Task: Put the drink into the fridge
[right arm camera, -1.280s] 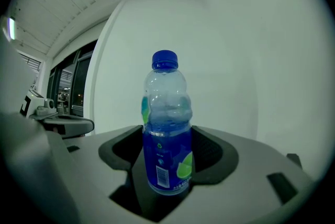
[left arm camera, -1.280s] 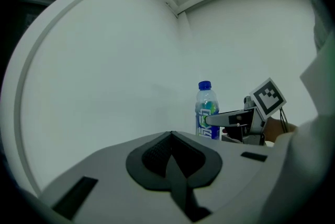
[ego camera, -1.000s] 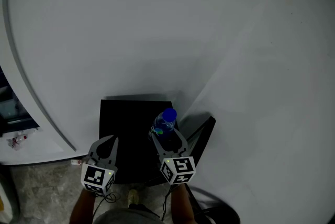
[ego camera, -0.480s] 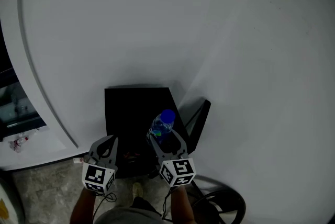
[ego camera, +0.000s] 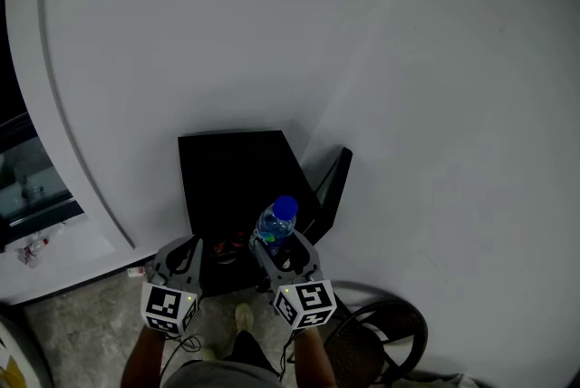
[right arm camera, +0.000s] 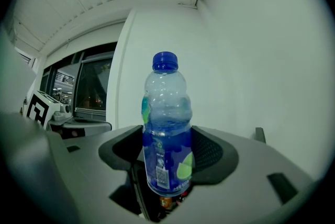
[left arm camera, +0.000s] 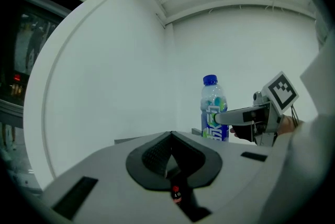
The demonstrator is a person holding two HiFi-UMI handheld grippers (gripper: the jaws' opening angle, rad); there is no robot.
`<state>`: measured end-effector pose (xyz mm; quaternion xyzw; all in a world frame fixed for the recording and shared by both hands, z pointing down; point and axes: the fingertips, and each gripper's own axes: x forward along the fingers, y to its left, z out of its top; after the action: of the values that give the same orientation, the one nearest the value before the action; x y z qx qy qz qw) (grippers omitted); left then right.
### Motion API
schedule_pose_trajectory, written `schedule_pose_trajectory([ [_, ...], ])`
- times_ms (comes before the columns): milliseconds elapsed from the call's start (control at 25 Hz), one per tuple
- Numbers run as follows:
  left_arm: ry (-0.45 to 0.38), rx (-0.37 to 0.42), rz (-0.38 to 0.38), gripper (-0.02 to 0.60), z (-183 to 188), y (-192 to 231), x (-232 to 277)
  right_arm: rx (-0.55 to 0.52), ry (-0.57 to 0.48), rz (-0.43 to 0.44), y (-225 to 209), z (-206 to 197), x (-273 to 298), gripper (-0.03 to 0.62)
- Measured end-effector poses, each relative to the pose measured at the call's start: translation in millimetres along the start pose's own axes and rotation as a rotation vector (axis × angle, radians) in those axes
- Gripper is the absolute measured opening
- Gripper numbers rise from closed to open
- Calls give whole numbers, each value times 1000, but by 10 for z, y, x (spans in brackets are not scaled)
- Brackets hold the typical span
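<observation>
Blue-capped bottle (ego camera: 275, 227): upright in the right tool (ego camera: 281, 250), jaws shut on its lower body, part-full of blue drink.
Left tool (ego camera: 183, 252): jaws pressed together, nothing in them; held level beside the right one.
Fridge (ego camera: 231, 169): small black box on the floor, in the corner of the white wall (ego camera: 272, 33). Its door (ego camera: 328, 187) is swung open to the right.
Change: over the last second the fridge has slid up the head view and its open front has come into sight, with red items (ego camera: 227, 247) low inside. Grip on the bottle is unchanged.
Meaning: looks like the person has squared up to the opening. The bottle sits just in front of it, not yet inside — I'd judge the next move is to lower it and reach into the cavity.
Head view only: fridge, door, and where the bottle sits relative to them.
Right gripper view only: how the jaws sit on the bottle, one either side of the label, cap well clear above. No fridge in sight here, just wall and a dark window (right arm camera: 94, 87).
Left gripper view only: side-on look at the bottle — it stands straight in the other tool.
</observation>
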<state>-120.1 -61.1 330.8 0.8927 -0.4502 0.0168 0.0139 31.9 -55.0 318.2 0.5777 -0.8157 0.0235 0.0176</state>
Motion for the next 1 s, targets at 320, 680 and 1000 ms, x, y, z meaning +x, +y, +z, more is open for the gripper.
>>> schedule_pose_trajectory([
  [320, 9, 10, -84, 3, -39, -260, -132, 18, 12, -81, 33, -137, -446, 305],
  [680, 31, -9, -116, 3, -225, -569, 2, 6, -4, -127, -246, -307, -712, 305],
  [1000, 41, 26, -69, 3, -590, -719, 338, 6, -67, -83, -520, -668, -603, 305],
])
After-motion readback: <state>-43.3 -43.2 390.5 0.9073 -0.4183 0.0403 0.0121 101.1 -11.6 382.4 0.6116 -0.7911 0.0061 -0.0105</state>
